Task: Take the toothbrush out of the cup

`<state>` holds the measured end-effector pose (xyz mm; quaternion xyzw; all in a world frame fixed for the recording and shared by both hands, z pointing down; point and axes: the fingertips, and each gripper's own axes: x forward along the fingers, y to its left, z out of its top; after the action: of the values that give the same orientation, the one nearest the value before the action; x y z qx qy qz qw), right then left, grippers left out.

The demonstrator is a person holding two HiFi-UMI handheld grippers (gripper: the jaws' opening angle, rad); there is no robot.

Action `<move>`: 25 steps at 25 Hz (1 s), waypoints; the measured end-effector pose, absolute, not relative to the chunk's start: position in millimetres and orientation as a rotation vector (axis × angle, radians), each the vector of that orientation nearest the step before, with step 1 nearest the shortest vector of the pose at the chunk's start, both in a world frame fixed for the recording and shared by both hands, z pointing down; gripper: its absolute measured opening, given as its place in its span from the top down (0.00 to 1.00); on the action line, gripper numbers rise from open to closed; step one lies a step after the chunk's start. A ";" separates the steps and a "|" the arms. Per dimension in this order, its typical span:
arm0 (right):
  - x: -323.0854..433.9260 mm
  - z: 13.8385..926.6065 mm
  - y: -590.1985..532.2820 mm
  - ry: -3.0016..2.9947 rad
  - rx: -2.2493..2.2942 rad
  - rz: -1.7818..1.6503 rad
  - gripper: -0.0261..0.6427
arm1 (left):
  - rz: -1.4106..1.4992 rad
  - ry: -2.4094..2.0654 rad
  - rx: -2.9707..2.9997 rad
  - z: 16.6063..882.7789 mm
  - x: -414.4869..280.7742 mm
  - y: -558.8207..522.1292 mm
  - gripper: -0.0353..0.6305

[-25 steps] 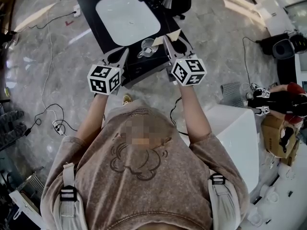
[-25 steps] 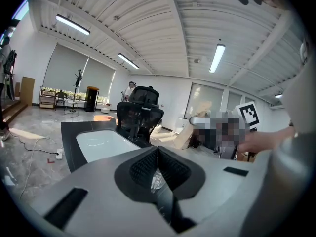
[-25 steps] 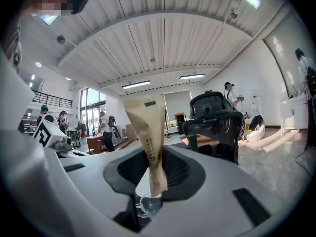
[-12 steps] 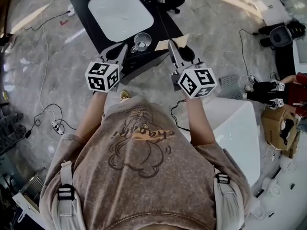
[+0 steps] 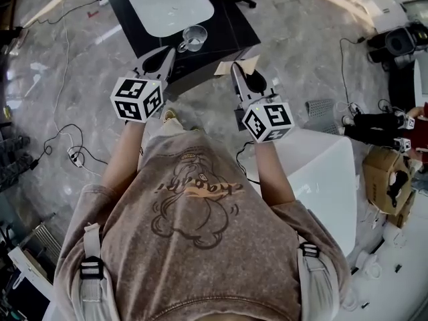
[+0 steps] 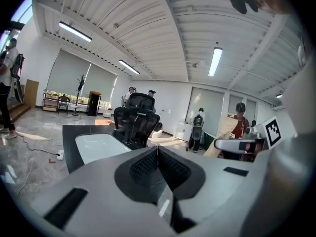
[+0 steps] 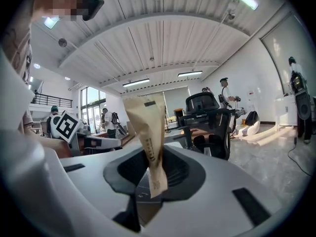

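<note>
The right tongs [image 5: 236, 72] are clenched on the paper-wrapped toothbrush [image 7: 146, 127], its long axis crossing them, already clear of the cup [image 5: 194, 37], which sits on the surface [image 5: 231, 27] ahead-left, nearer the closed, empty left tongs [image 5: 167, 53]

Table [image 5: 227, 25]: black
Tray [image 5: 168, 4]: white
Cup [image 5: 193, 37]: clear glass
Paper packet [image 7: 148, 132]: tan, small dark print
Left gripper [image 6: 158, 151]: grey shell, black ribbed pads, cube of black-and-white squares
Right gripper [image 7: 154, 154]: grey shell, black pads, black-and-white cube
Shirt [image 5: 194, 246]: mottled brown, darker brown cartoon outline
Floor [image 5: 301, 32]: grey, marbled with pale veins
</note>
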<state>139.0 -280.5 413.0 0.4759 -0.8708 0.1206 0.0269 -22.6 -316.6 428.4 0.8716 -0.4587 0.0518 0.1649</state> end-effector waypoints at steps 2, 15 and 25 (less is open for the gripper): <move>140.7 421.0 -272.9 -2.689 1.447 0.383 0.82 | 0.154 -1.318 2.480 429.4 -20.2 -305.9 0.92; 117.8 443.7 -222.5 -2.677 1.458 0.455 0.82 | 0.137 -1.341 2.506 423.5 -36.8 -234.6 0.92; 87.3 448.8 -163.5 -2.658 1.520 0.481 0.82 | 0.191 -1.271 2.547 440.0 -53.2 -177.0 0.92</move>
<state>87.3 -163.5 448.8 0.4904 -0.8573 0.1551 0.0212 -53.2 -177.0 440.0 0.8835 -0.4409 0.0662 0.1437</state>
